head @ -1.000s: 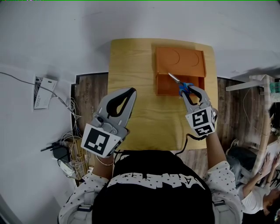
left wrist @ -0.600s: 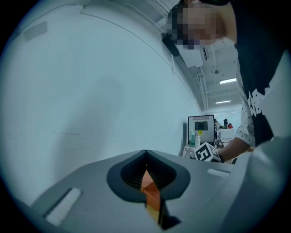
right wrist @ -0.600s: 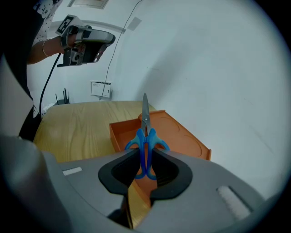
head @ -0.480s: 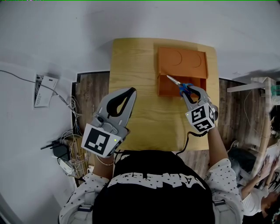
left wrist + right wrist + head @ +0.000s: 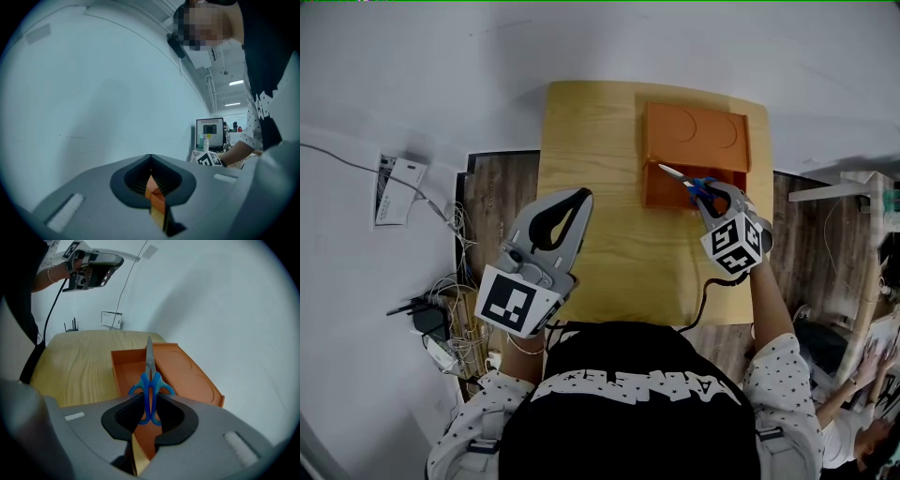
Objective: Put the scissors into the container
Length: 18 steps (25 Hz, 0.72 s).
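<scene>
Blue-handled scissors [image 5: 694, 184] are held by the handles in my right gripper [image 5: 712, 190], which is shut on them. Their blades point forward and down over the open compartment of the orange container [image 5: 649, 183] at the table's far right. In the right gripper view the scissors [image 5: 150, 380] stand on edge between the jaws of that gripper [image 5: 151, 401], over the container's near wall [image 5: 124, 366]. My left gripper [image 5: 567, 202] hangs over the table's near left edge, shut and empty; its tips [image 5: 151, 161] meet.
The wooden table [image 5: 591, 187] stands against a white wall. The container's flat lid part [image 5: 698, 131] lies behind the compartment. Cables and a power strip [image 5: 431, 323] lie on the floor at left. A monitor [image 5: 209, 133] and people are off to the right.
My right gripper has sunk with the scissors, and the blade tips now hang lower over the open compartment. The left gripper has stayed in place.
</scene>
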Each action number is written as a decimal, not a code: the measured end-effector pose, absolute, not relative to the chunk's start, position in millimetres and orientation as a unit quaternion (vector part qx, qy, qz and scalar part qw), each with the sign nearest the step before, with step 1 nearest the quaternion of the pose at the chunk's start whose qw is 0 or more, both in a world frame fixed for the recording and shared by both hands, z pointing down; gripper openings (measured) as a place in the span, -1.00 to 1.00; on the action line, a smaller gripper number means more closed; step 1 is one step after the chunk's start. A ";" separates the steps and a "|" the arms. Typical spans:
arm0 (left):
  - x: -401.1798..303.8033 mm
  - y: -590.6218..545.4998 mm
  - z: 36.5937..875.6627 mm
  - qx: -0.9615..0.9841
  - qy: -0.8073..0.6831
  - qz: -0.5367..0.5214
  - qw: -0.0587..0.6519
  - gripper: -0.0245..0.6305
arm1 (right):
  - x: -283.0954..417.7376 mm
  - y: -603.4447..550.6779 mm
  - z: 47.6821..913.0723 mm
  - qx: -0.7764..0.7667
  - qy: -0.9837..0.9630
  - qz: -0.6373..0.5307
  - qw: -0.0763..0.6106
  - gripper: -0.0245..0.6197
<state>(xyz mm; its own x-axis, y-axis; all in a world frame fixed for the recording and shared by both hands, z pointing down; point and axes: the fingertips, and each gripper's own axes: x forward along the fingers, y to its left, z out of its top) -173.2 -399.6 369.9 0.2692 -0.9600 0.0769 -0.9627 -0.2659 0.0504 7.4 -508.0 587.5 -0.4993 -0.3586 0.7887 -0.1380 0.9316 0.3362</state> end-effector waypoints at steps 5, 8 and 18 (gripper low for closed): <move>-176.5 -398.4 368.0 0.794 -0.606 0.010 0.041 -0.93 | 9.5 -512.0 595.9 0.132 -0.850 -0.114 0.498 -0.62; -178.8 -397.2 369.1 0.792 -0.609 0.012 0.041 -0.93 | 10.3 -514.9 599.5 0.120 -0.842 -0.123 0.511 -0.62; -186.2 -394.7 370.5 0.787 -0.615 0.014 0.044 -0.93 | 8.6 -523.5 613.6 0.084 -0.824 -0.126 0.546 -0.62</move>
<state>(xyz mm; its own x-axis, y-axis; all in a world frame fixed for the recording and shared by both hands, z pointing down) -186.2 -394.7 370.5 0.2435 -0.9668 0.0772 -0.9694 -0.2400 0.0519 8.6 -523.5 613.6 -0.3886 -0.2762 0.8790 -0.0013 0.9542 0.2992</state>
